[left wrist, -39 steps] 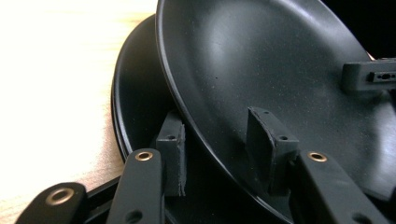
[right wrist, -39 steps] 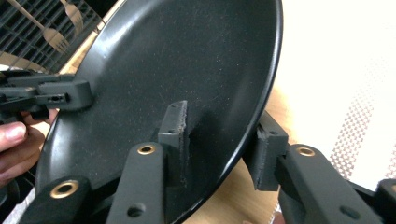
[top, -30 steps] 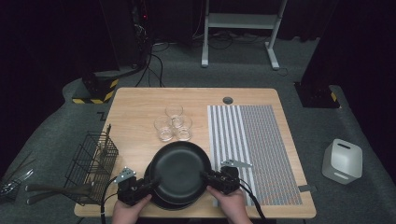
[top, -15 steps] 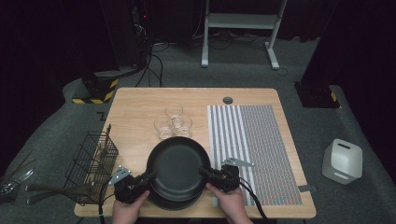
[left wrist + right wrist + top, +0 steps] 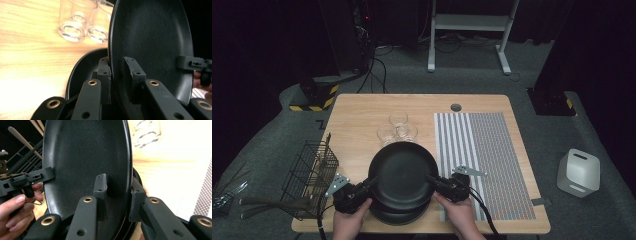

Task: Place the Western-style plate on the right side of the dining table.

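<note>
You had just closed the left gripper (image 5: 368,186) onto the near-left rim of the top black plate (image 5: 403,172); the right gripper (image 5: 435,182) already clamped its opposite rim. Both grasped the plate, which had lifted off the second plate (image 5: 399,215) beneath, just before the glasses (image 5: 397,129). Judged ready to carry.

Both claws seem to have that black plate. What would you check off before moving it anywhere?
1. left gripper on the top plate rim: ok; its jaws have just been closing.
2. right gripper on the opposite rim: ok.
3. Top plate free of the lower plate: cannot tell.
4. Glasses behind, apart from the plate: ok.
5. Striped mat bare for setting down: ok.
</note>
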`<action>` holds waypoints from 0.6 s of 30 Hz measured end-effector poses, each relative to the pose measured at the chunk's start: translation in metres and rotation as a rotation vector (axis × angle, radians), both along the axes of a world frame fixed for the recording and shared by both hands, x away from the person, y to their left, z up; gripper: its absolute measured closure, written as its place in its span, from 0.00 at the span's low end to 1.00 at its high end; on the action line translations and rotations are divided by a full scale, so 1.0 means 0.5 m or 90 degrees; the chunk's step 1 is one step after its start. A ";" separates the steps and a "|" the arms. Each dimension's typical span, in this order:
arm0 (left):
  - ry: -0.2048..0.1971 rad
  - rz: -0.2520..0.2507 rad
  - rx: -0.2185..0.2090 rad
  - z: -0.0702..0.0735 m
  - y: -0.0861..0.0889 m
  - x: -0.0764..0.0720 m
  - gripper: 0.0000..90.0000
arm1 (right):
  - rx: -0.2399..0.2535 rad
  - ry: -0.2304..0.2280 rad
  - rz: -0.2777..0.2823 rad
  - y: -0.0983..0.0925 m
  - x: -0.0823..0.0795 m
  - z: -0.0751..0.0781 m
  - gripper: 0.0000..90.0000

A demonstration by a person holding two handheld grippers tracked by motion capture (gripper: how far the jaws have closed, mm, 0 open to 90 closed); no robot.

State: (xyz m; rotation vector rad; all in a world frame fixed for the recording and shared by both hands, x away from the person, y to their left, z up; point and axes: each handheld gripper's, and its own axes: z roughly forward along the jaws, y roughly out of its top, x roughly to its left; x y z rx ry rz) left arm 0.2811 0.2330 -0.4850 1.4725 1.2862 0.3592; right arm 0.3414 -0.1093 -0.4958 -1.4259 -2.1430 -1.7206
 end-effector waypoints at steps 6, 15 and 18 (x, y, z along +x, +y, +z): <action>-0.015 0.000 -0.019 0.011 -0.004 0.008 0.85 | 0.005 -0.013 -0.005 -0.006 0.000 0.016 0.82; -0.040 -0.007 -0.031 0.028 -0.023 0.018 0.85 | 0.021 -0.031 -0.027 -0.025 -0.001 0.039 0.82; -0.047 -0.005 -0.034 0.033 -0.026 0.018 0.85 | 0.024 -0.035 -0.028 -0.028 0.001 0.043 0.82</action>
